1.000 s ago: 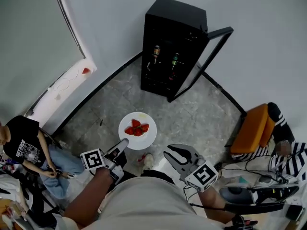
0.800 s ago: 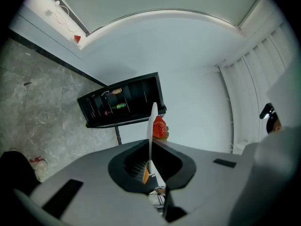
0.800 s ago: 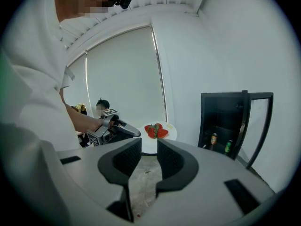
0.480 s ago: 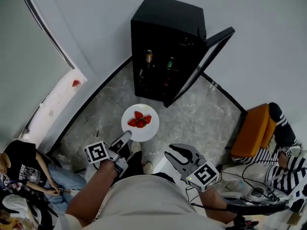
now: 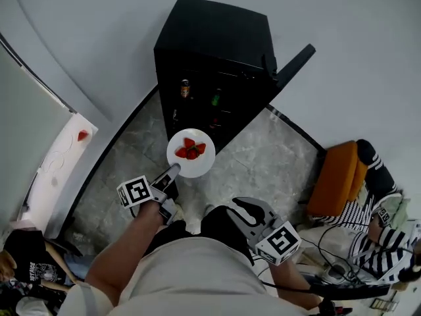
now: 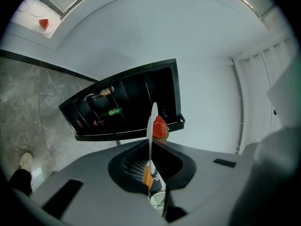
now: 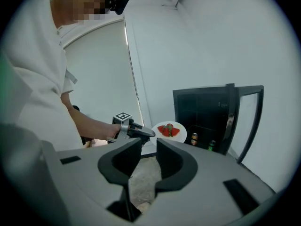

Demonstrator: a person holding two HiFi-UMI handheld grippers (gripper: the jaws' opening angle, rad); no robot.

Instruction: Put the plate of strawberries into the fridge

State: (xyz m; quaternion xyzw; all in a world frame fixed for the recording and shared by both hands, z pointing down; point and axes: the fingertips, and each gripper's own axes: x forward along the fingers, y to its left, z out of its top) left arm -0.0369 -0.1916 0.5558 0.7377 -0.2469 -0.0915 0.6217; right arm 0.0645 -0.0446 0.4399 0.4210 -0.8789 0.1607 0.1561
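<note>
A round white plate point(image 5: 197, 168) is held off the floor, just in front of the fridge's open side. Its near rim is clamped between the jaws of the left gripper point(image 5: 172, 171). A small heap of red strawberries point(image 5: 190, 149) is carried at its middle. The fridge point(image 5: 217, 38), a low black cabinet, is set against the white wall. Its door point(image 5: 294, 63) is swung wide to the right, and bottles point(image 5: 185, 87) are seen on the shelves inside.
</note>
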